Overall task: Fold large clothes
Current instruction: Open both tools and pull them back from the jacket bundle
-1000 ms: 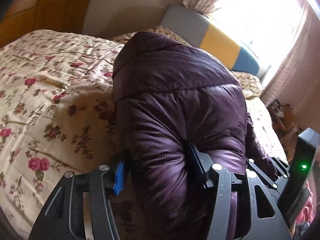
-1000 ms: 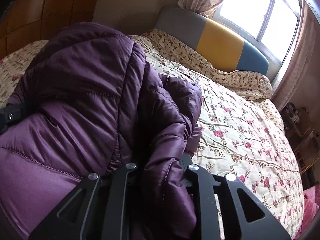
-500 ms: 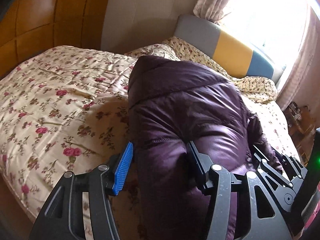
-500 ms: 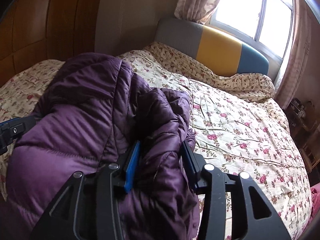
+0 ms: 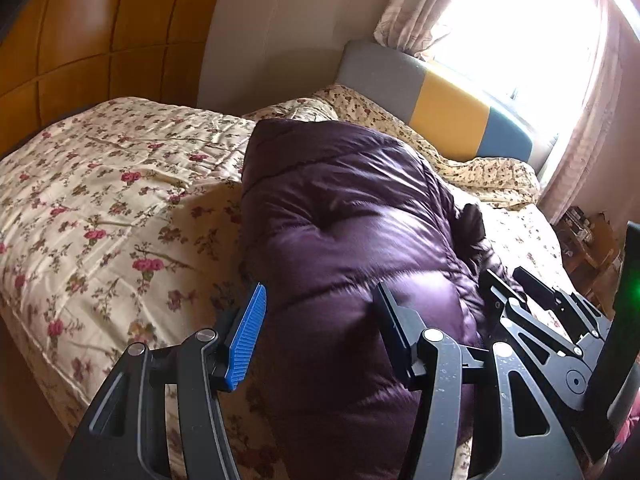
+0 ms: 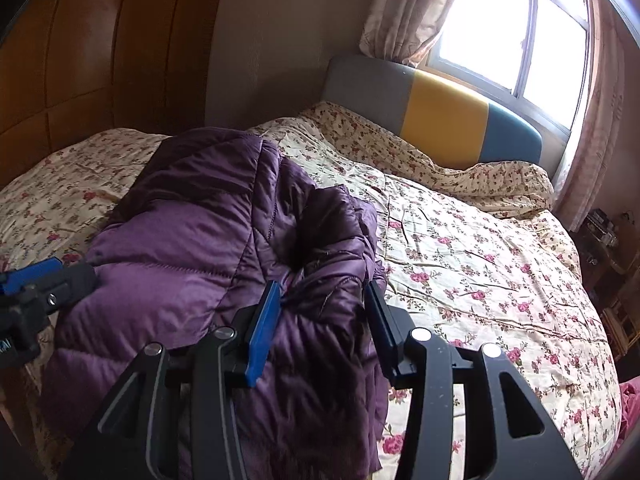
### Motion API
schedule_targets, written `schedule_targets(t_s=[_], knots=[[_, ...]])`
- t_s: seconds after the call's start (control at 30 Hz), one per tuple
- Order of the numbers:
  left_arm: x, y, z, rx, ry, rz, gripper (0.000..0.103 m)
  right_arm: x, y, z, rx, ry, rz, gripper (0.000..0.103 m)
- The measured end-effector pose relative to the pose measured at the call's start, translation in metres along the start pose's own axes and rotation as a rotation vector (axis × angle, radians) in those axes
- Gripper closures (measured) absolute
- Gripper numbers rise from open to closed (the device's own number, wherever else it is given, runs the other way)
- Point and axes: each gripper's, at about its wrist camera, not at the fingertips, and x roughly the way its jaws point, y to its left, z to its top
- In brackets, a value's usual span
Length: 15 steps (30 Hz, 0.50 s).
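A purple puffer jacket (image 5: 352, 232) lies folded in a bulky bundle on the floral bedspread (image 5: 112, 208). In the left wrist view my left gripper (image 5: 320, 296) hovers over the bundle's near end. It is open, and its blue pad (image 5: 246, 336) stands just off the jacket's left edge. My right gripper (image 6: 322, 288) is open at the bundle's right side, with a loose fold of the jacket (image 6: 208, 240) between its pads. Each gripper shows in the other's view: the right gripper (image 5: 540, 320) and the left gripper (image 6: 40, 280).
The bedspread (image 6: 480, 264) spreads wide to the right of the jacket. A grey, yellow and blue headboard (image 6: 440, 112) stands at the back under a bright window (image 6: 512, 32). Wooden wall panels (image 5: 80, 40) rise on the left. Cluttered furniture (image 6: 608, 240) stands at the right.
Both grippers have drawn back and upward from the jacket. The right jaws have opened and let go of the fold they pinched. The left pad no longer presses into the jacket.
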Motion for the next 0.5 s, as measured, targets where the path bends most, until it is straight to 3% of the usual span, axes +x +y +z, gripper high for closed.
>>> schedule_targets(t_s=[0.23, 0.37, 0.5], knots=[[-0.005, -0.007, -0.012, 0.009, 0.003, 0.000, 0.048, -0.010, 0.000, -0.008, 0.001, 0.005, 0.008, 0.060], [-0.007, -0.009, -0.015, 0.005, 0.000, 0.009, 0.048, -0.014, -0.002, -0.013, 0.005, 0.011, 0.004, 0.053], [-0.008, -0.014, -0.020, 0.027, 0.003, 0.043, 0.046, -0.016, -0.002, -0.019, 0.010, 0.041, 0.011, 0.053]])
